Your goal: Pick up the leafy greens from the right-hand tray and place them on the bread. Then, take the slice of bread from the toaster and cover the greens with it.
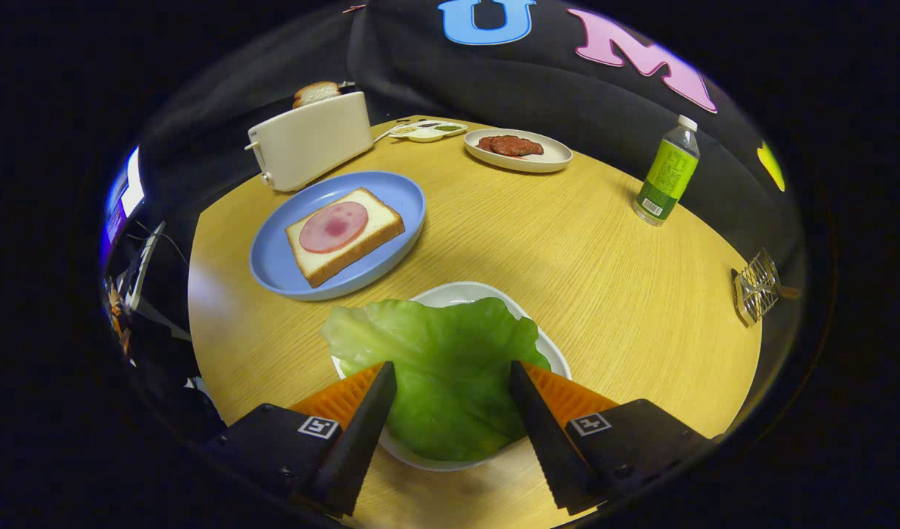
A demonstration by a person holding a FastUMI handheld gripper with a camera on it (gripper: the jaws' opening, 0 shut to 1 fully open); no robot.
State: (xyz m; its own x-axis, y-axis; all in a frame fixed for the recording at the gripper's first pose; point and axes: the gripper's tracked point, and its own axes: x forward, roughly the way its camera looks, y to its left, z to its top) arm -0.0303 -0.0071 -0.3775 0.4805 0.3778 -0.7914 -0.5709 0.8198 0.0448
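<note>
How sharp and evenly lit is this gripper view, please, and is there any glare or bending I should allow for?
In the gripper view: strong fisheye bending curves the table edge; glare washes the table's near-left edge; the lettuce leaf, between the open gripper fingers, and the bread on the blue plate are sharp; soft shadows lie under the plates and beside the green bottle.
</note>
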